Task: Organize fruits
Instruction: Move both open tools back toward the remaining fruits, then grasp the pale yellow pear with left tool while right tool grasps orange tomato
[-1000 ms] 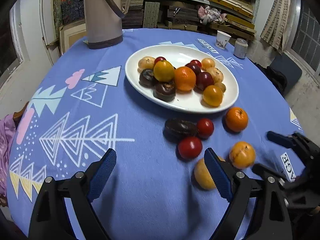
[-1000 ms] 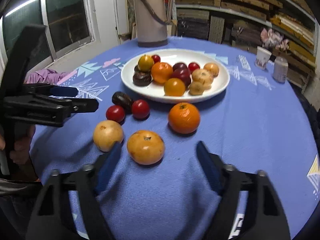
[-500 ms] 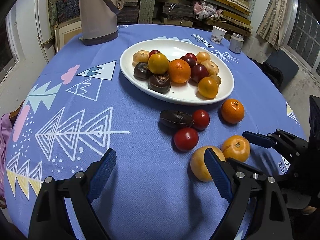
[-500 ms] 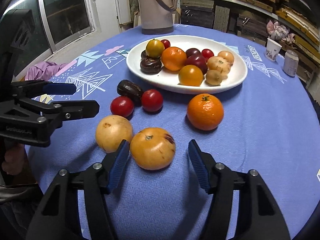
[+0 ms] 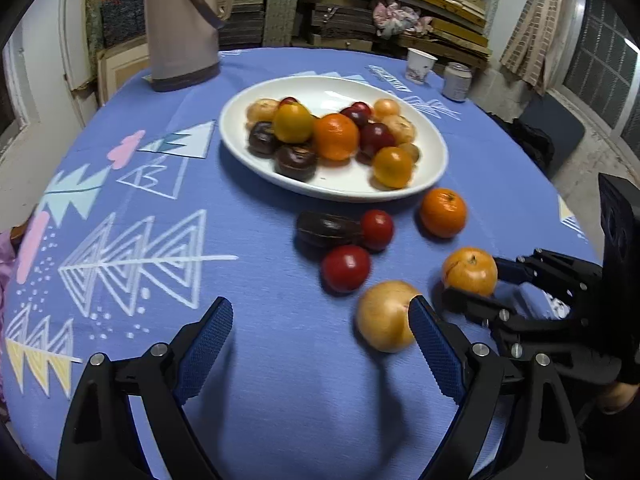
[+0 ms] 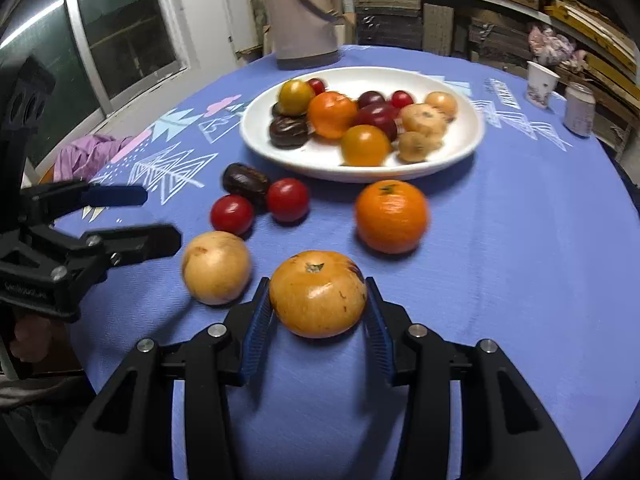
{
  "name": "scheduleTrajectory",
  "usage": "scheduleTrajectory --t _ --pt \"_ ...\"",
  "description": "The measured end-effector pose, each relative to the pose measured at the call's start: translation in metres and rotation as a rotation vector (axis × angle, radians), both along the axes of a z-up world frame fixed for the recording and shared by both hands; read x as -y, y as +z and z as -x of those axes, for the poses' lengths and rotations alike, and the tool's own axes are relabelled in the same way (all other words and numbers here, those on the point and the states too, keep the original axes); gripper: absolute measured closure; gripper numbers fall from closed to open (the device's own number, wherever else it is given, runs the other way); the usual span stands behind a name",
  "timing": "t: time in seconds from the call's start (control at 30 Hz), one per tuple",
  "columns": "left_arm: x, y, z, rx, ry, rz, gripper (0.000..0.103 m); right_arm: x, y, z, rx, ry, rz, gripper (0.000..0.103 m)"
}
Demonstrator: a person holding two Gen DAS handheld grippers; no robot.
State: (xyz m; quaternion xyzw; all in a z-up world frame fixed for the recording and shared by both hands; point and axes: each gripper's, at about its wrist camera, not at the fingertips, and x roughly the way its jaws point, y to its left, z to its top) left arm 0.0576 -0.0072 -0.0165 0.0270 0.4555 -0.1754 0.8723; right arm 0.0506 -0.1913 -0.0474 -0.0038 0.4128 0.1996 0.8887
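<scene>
Gripping is shown at the right gripper (image 6: pixel 318 300): its blue pads are pressed against both sides of an orange-yellow persimmon (image 6: pixel 318 294), which rests on the blue tablecloth (image 6: pixel 520 260). The left gripper (image 5: pixel 320 330) is held with its jaws spread wide and nothing between them; its right pad sits just in front of a pale yellow fruit (image 5: pixel 384 316) without clasping it. In the left wrist view, the persimmon (image 5: pixel 470 271) is seen between the right gripper's fingers (image 5: pixel 472 306).

Beyond the grippers, two red tomatoes (image 6: pixel 232 215) (image 6: pixel 287 199) are placed touching a dark brown fruit (image 6: pixel 245 182). A mandarin (image 6: pixel 391 216) is positioned to their right, just beside the rim of a white plate (image 6: pixel 460 148). The plate is loaded with mixed fruit in orange, yellow, dark red and brown.

Farther back, a beige thermos jug (image 6: pixel 302 12) is located behind the plate. A paper cup (image 6: pixel 541 79) and a can (image 6: pixel 579 109) are set near the table's far right edge.
</scene>
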Motion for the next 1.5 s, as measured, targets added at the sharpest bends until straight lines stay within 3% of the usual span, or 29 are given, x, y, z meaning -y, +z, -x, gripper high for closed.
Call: scheduleTrajectory --t 0.33,0.5,0.63,0.73,1.13,1.5 --pt "0.032 -0.010 0.003 -0.016 -0.083 -0.018 0.014 0.025 -0.003 0.007 -0.004 -0.041 -0.036 0.059" --pt "0.034 -0.018 -0.004 -0.031 -0.056 -0.032 0.015 0.025 -0.006 0.008 -0.009 -0.036 -0.045 0.059" --pt "0.035 -0.024 -0.008 -0.061 -0.066 -0.010 0.043 0.028 -0.009 0.006 -0.018 -0.046 -0.053 0.059" --pt "0.040 -0.028 -0.006 -0.072 -0.096 -0.006 0.057 0.026 -0.010 0.005 -0.020 -0.045 -0.052 0.059" --pt "0.042 -0.027 0.003 -0.037 -0.117 -0.021 0.057 0.029 -0.011 0.006 -0.010 -0.057 -0.069 0.059" --pt "0.036 -0.004 0.015 0.029 -0.120 -0.015 0.057 0.030 -0.010 0.007 -0.003 -0.062 -0.070 0.059"
